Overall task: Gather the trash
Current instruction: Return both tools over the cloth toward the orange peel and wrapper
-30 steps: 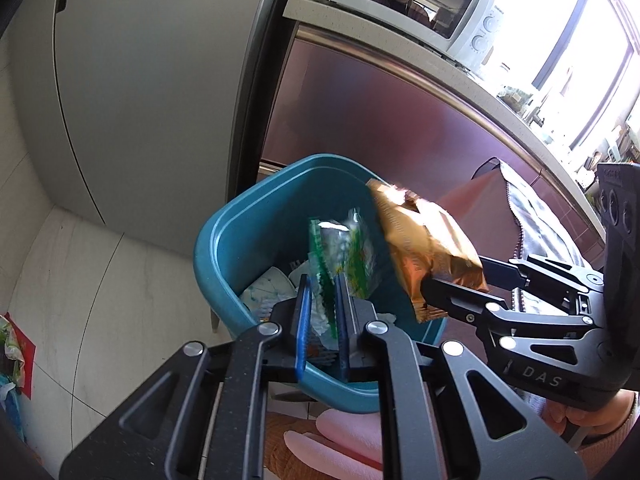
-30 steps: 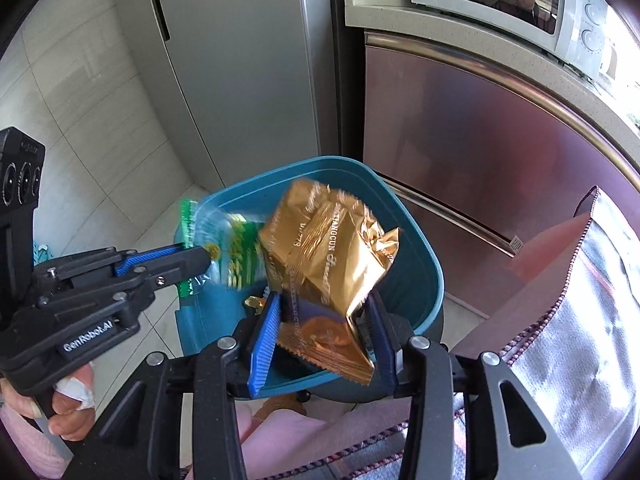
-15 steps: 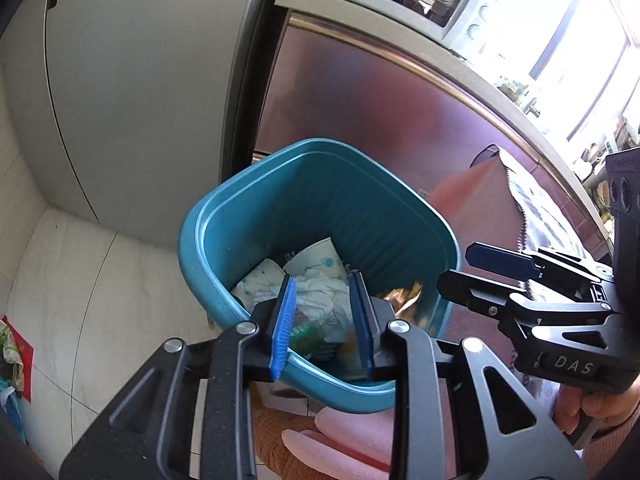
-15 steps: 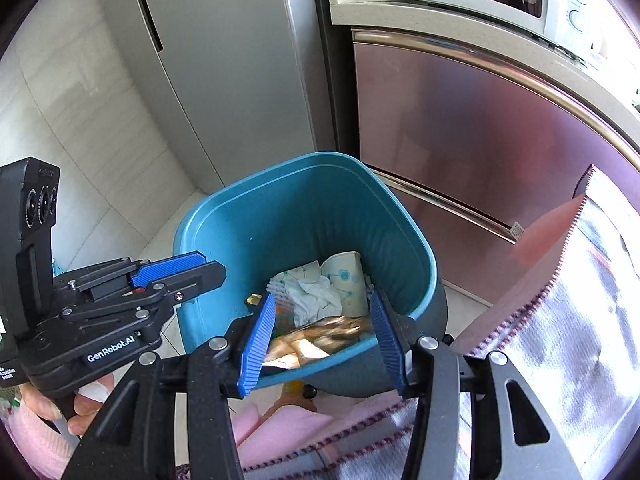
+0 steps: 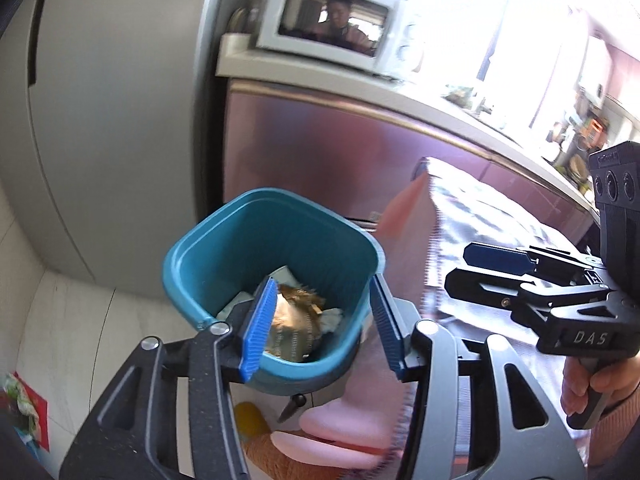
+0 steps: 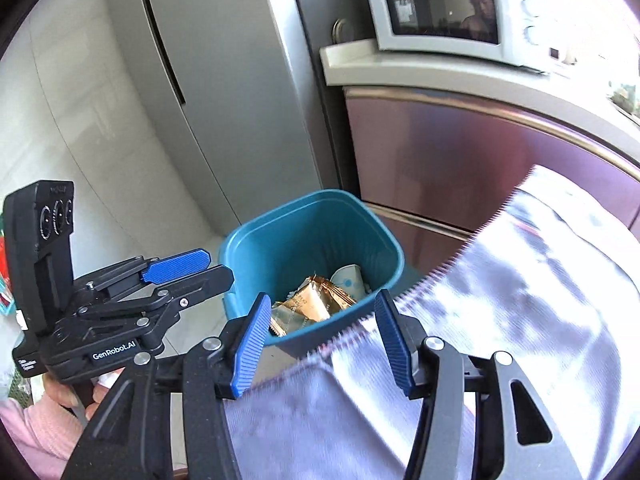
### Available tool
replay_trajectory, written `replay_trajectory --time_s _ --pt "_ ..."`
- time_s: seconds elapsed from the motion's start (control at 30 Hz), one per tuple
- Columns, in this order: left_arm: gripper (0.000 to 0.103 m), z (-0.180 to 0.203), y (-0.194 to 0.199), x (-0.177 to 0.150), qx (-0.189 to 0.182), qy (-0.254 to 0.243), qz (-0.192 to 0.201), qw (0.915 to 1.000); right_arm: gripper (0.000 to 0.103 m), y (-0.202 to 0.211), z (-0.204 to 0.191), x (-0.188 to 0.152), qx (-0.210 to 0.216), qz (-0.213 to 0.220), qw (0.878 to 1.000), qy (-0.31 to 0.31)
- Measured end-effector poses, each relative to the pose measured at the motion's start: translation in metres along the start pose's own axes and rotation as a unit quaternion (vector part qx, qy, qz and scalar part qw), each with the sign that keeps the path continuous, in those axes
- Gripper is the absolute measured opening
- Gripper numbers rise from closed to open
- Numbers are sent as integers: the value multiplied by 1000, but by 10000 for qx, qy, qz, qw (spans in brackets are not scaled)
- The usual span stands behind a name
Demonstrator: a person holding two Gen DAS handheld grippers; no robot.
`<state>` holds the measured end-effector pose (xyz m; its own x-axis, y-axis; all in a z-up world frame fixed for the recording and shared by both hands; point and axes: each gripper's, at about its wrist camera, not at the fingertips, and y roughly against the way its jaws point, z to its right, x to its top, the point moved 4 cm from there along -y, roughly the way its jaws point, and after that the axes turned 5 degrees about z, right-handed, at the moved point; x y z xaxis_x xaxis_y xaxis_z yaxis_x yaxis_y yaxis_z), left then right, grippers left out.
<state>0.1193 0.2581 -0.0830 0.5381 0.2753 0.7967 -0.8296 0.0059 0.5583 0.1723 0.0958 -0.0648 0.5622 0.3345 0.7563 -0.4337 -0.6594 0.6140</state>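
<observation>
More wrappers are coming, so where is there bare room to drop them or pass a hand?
The teal bin has free depth along its back wall; the gold wrapper and paper crowd its near side. Bare floor tiles lie between bin and fridge. The cloth crowds the right.

We see the bin [image 6: 256, 248] mouth open from above; fridge [image 6: 224, 80] and cabinet [image 6: 460, 152] wall its far sides.

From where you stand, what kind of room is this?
Most likely a home kitchen: a white microwave sits on a countertop, a tall grey refrigerator stands beside it, and a teal trash bin with wrappers inside is on the tiled floor.
</observation>
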Motion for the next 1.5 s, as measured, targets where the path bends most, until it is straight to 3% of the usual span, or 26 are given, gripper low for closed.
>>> replay_trajectory --time_s 0.27,0.47,0.67,0.97,1.07,1.23,1.5 --pt "57 61 10 -3 -559 -412 -17 9976 53 74 38 -29 -355 438 9975 -415" --pt "57 131 4 -14 -1150 -875 -220 9893 54 136 91 -65 -1043 709 9869 -1006" --pt "58 211 -7 -29 -1830 -1328 -536 9726 54 198 163 -100 -1886 981 9624 -1689" --pt "58 312 -39 -50 -2435 -1687 -1153 9481 54 261 259 -141 -2842 1248 9186 -2446" --pt "58 341 -52 -52 -2538 -1779 -1287 9420 54 265 285 -151 -2925 1199 9099 -2686" --pt "58 384 -76 -56 -2586 -1915 -1517 9346 54 258 314 -160 -2893 1032 9070 -2880" --pt "58 418 -109 -54 -2491 -1904 -1704 9342 54 245 329 -162 -2620 909 9116 -3034"
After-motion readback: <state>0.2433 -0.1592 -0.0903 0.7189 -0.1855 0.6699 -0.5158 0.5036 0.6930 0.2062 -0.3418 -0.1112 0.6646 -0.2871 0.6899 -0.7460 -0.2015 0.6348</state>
